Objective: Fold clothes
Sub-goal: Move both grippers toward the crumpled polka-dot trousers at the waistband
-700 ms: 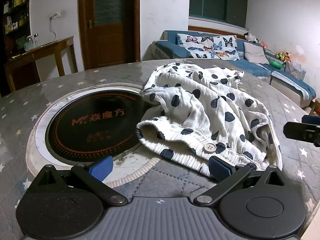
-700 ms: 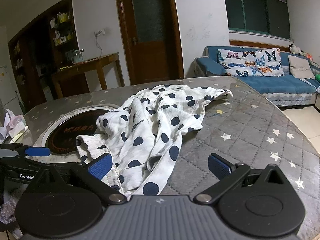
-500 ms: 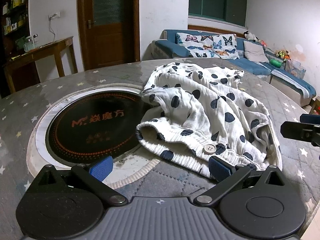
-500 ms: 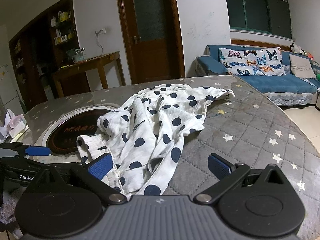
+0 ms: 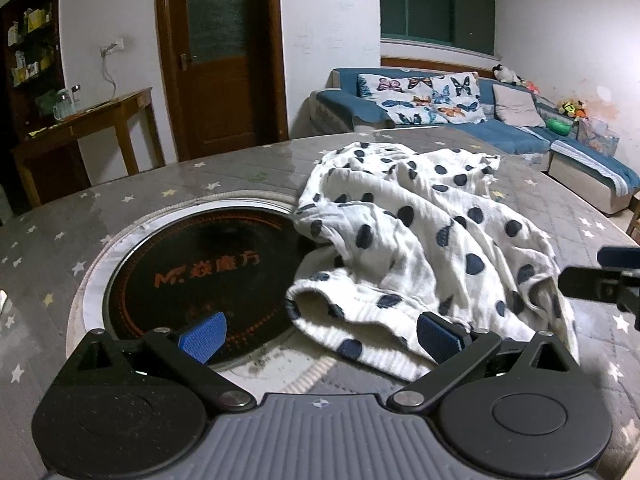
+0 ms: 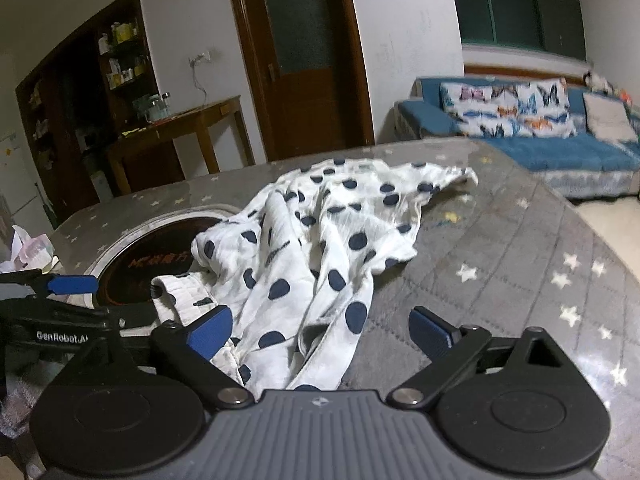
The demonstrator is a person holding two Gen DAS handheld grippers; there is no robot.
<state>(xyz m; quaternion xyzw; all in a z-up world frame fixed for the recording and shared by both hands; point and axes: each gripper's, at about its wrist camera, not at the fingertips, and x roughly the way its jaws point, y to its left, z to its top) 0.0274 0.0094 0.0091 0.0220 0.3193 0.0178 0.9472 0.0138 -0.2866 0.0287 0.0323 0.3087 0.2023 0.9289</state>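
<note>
A crumpled white polka-dot garment point(image 5: 420, 240) lies in a heap on the grey star-print tablecloth point(image 5: 560, 208) of a round table, its near ribbed waistband point(image 5: 352, 328) draped over the right edge of the black induction cooktop point(image 5: 200, 272) set into the middle. The left gripper point(image 5: 320, 336), jaws wide apart and holding nothing, has closed in on that waistband over the last half second, so that its right pad point(image 5: 438, 338) now sits against the cloth where a white button showed moments ago. The right gripper point(image 6: 320, 332), jaws likewise spread and empty, has pushed forward too, the garment's near hem now lying between its blue pads point(image 6: 208, 332). Both tools appear poised to pinch the near edge, which suggests the fold has not yet begun and the cloth must first be lifted and spread flat. A blue sofa point(image 5: 520, 132) stands at the far right
</note>
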